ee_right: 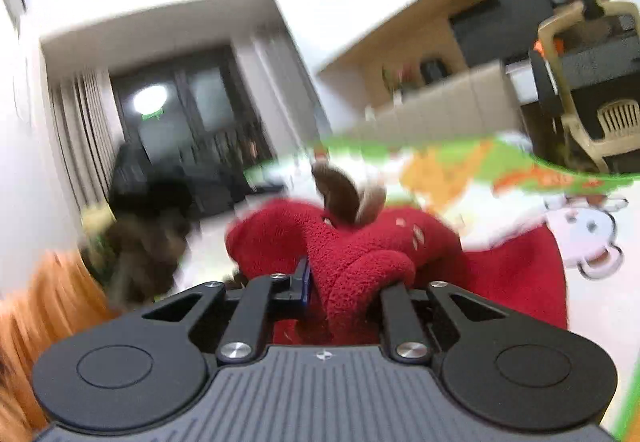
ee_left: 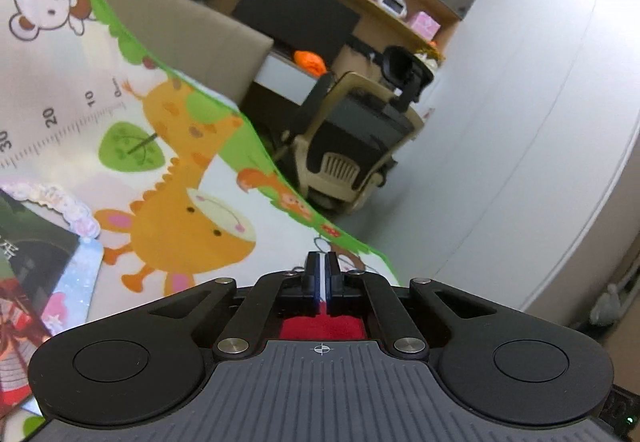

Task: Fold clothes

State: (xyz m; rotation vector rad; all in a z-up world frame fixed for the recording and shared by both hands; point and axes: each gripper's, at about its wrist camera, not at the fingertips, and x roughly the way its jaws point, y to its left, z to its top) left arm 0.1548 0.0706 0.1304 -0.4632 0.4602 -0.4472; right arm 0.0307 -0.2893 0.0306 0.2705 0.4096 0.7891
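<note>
Cartoon play mat [ee_left: 168,146], office chair [ee_left: 352,134]

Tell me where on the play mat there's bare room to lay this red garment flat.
Free patch: the play mat between the giraffe print and the green border, ahead of the left tool. Crowded: the mat's near left, where picture books lie. The red fleece garment fills the right tool; that view is blurred.
</note>
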